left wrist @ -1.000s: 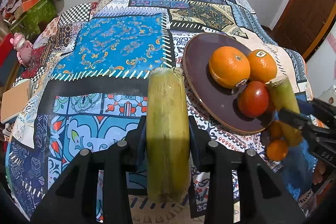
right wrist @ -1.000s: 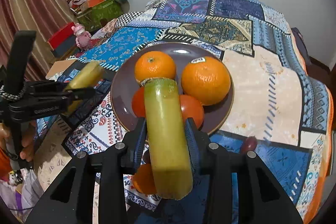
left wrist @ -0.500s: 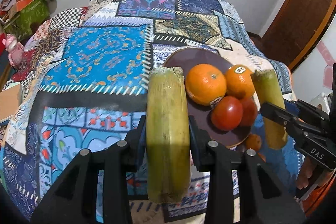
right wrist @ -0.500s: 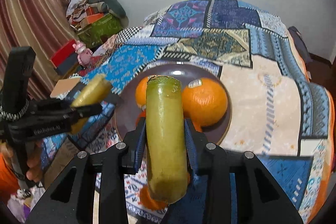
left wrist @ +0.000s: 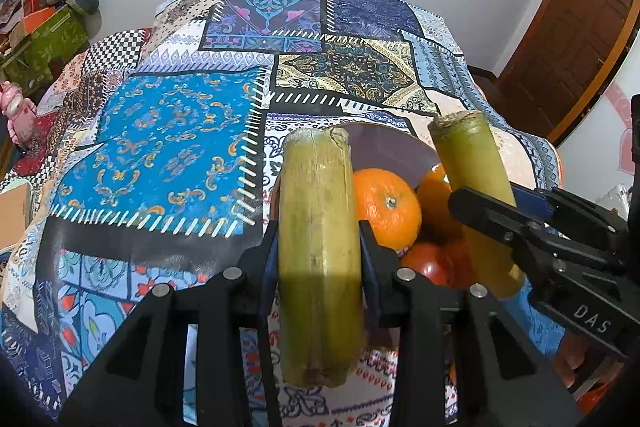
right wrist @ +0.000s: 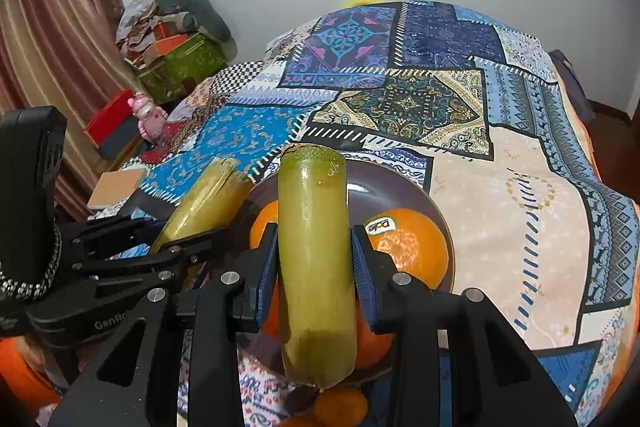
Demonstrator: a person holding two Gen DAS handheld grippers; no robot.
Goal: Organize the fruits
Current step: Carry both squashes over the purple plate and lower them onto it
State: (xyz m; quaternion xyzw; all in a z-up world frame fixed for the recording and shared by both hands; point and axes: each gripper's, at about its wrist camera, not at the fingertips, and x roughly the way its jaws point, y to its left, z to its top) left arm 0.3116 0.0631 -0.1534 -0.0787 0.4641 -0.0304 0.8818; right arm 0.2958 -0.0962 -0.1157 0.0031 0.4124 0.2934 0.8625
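I had the left gripper (left wrist: pixel 320 247) clamped on one sugarcane piece (left wrist: pixel 320 251) and the right gripper (right wrist: pixel 314 267) clamped on another cane piece (right wrist: pixel 314 267), both hanging over the crowded plate (right wrist: pixel 384 187) at lower centre. Lowering either risked nudging an orange (right wrist: pixel 412 251) off. A patchwork cloth (right wrist: pixel 400 67) covered the surface; clutter (right wrist: pixel 176 55) sat upper left.

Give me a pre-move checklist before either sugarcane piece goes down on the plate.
1. Left gripper shut on its sugarcane piece: ok.
2. Right gripper shut on the other sugarcane piece: ok.
3. Both pieces apart from each other: ok.
4. Free room on the plate: ok at the far part; two oranges and tomatoes fill the near part.
5. Pieces clear of the fruit below: cannot tell.
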